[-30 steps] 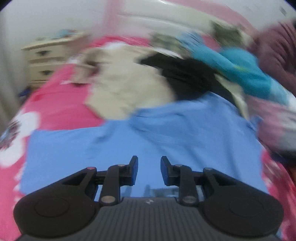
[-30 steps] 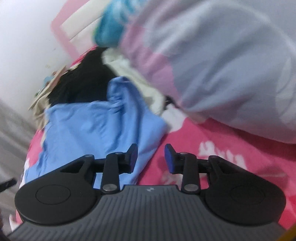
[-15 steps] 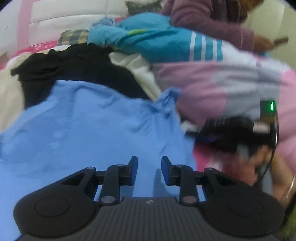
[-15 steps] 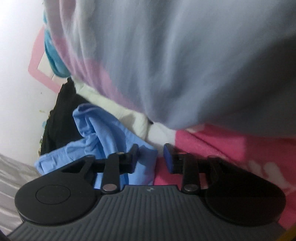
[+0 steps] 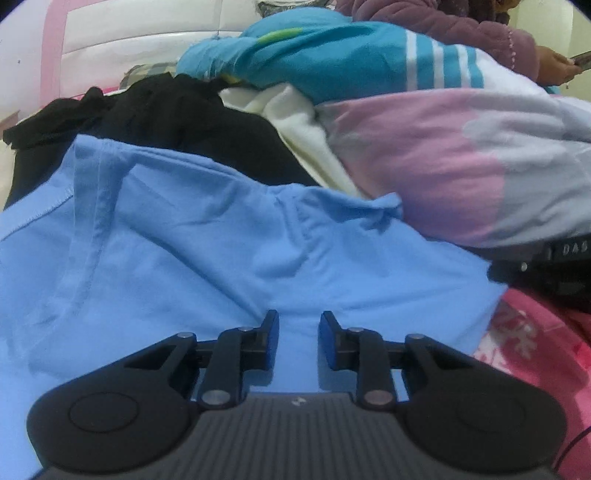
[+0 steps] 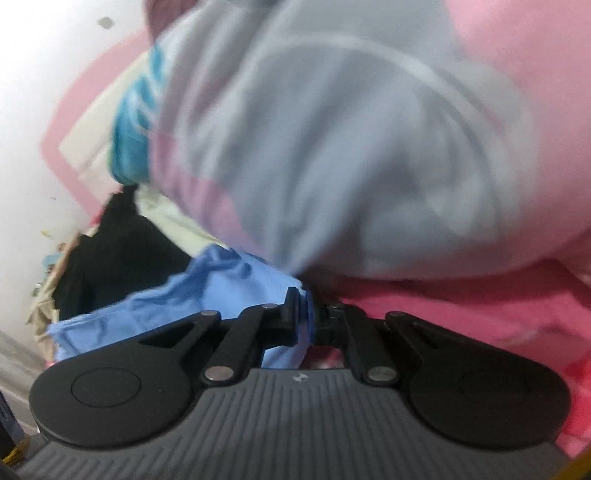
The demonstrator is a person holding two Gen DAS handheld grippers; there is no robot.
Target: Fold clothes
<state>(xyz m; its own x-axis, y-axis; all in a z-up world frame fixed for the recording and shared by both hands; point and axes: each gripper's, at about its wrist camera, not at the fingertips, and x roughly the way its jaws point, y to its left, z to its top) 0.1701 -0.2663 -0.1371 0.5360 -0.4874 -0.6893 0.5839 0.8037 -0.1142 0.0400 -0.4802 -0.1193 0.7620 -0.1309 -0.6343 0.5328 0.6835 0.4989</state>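
A light blue shirt (image 5: 221,236) lies spread on the pink bed, its far edge on a black garment (image 5: 192,122). My left gripper (image 5: 298,332) hovers open and empty just above the shirt's near part. My right gripper (image 6: 306,314) is shut on the shirt's edge (image 6: 221,280), which bunches up to its left, close under a big pink and grey quilt (image 6: 369,155). The right gripper's body (image 5: 546,269) shows at the right edge of the left wrist view.
A pile of clothes lies behind the shirt: a cream garment (image 5: 295,114) and a turquoise striped one (image 5: 351,59). The quilt (image 5: 461,162) bulges at the right. A person in a maroon jacket (image 5: 443,22) sits at the back. The pink floral bedsheet (image 5: 524,347) shows at the right.
My right gripper has closed on the blue shirt's edge; it was open before. My left gripper has swung right and nearer over the shirt, still open.
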